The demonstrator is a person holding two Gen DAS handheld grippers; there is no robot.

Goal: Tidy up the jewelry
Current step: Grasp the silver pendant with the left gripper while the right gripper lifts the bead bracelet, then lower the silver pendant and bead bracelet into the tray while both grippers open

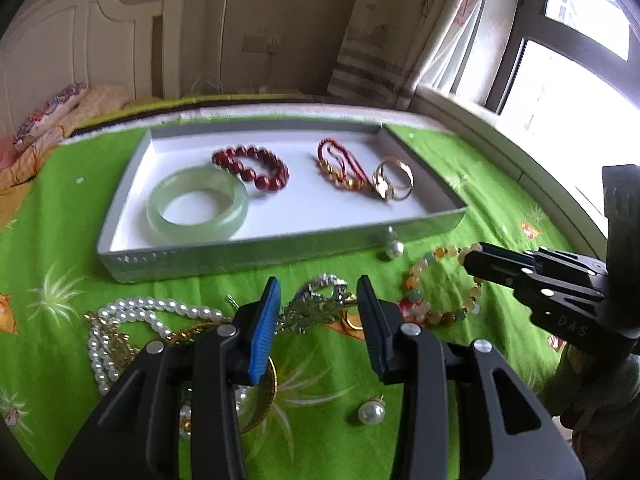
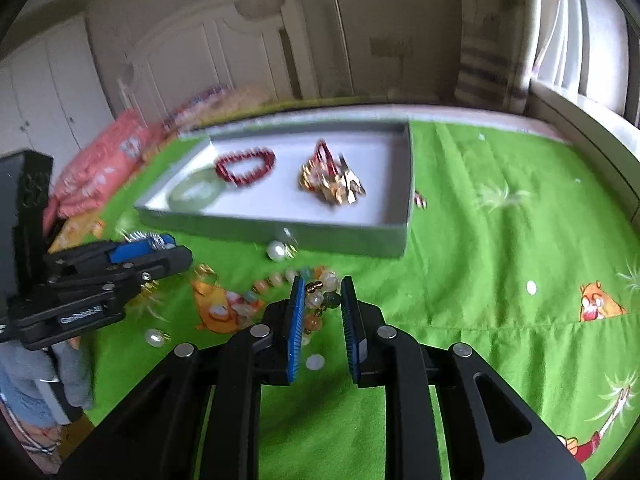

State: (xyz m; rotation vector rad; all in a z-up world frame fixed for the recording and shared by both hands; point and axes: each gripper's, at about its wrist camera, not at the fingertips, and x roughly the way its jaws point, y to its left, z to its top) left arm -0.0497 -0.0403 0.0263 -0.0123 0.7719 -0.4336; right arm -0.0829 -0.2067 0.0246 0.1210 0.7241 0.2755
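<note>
While my left gripper (image 1: 318,294) hung with jaws apart above the silver brooch (image 1: 320,304), my right gripper (image 2: 322,292) straddled the multicoloured bead bracelet (image 2: 316,300), parted, unclenched.

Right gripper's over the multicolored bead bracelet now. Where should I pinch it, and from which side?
Pinch the multicolored bead bracelet across its near arc, descending from above: it lies flat on the green cloth, and the open right gripper already straddles that strand.
</note>
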